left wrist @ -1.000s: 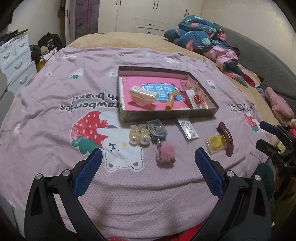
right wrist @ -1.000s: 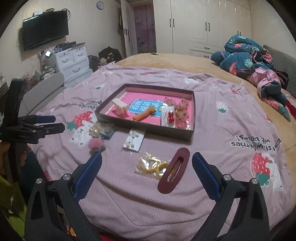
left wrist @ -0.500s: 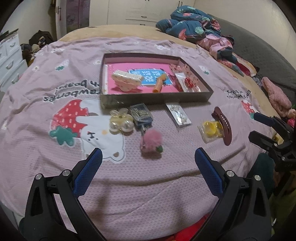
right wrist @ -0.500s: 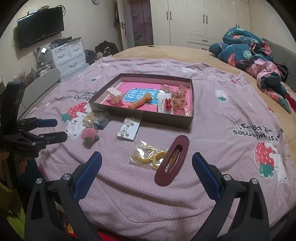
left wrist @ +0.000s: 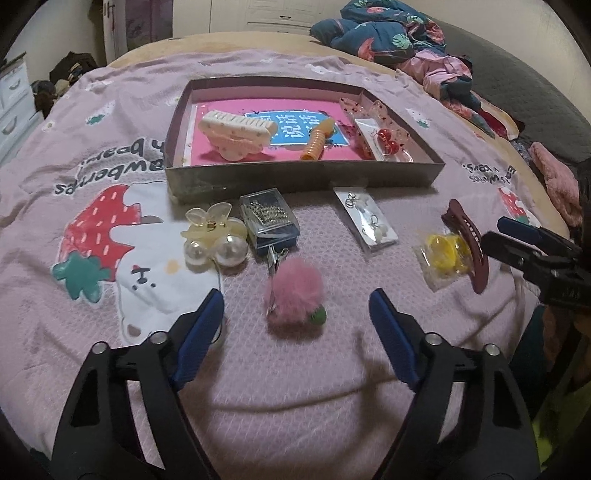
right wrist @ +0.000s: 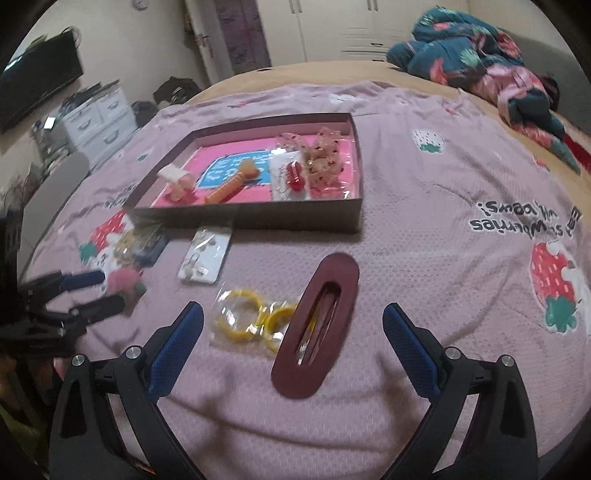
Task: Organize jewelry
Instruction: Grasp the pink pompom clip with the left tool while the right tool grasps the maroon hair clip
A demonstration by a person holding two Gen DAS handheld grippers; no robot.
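A shallow box [left wrist: 303,177] with a pink floor lies on the bed, holding a cream claw clip [left wrist: 238,134], an orange spiral clip [left wrist: 317,142] and packets of red earrings [left wrist: 386,138]. In front of it lie a pearl clip [left wrist: 214,236], a clear box of rhinestones [left wrist: 267,219], an earring card [left wrist: 369,221], a pink pompom clip [left wrist: 293,291], a bag of yellow rings [right wrist: 251,319] and a maroon oval clip [right wrist: 317,328]. My left gripper [left wrist: 297,317] is closing, with the pompom just ahead of its fingertips and untouched. My right gripper [right wrist: 293,339] hangs open around the maroon clip.
The lilac strawberry-print blanket [left wrist: 110,184] covers the bed. Crumpled clothes [left wrist: 406,40] lie at the far right. White drawers [right wrist: 99,118] and a television [right wrist: 37,85] stand left of the bed, wardrobes [right wrist: 332,26] behind it.
Both grippers have dropped closer to the bed and the items look larger. The left jaws have narrowed toward the pompom clip. The right gripper has rolled and come over the maroon clip.
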